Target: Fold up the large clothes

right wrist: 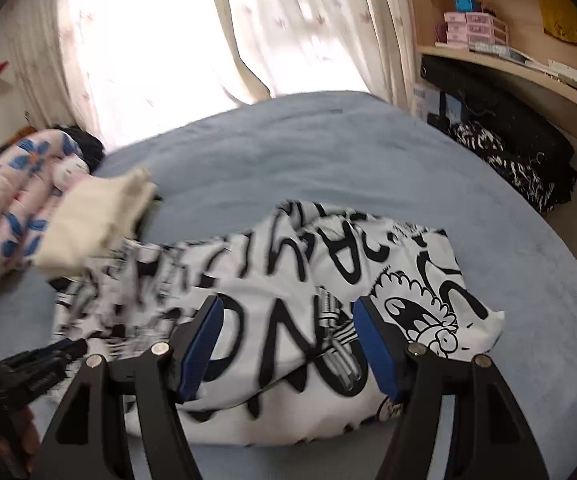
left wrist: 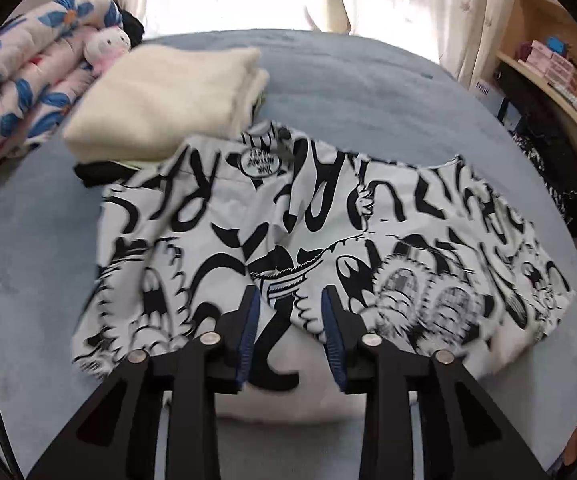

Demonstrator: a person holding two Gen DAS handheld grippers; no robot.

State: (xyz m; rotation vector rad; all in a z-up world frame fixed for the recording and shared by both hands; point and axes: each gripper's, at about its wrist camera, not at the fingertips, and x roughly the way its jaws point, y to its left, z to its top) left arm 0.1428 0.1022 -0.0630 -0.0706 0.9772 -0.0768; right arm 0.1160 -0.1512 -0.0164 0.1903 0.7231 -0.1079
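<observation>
The black-and-white printed garment lies folded on the blue bed, long axis left to right, just below both grippers; left gripper jaws partly open, empty; right gripper wider, empty, over its right end.

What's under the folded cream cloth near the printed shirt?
A strip of black fabric sticks out beneath the cream cloth, beside the printed shirt, all lying on the blue bed cover. How far the black piece extends underneath is hidden.
</observation>
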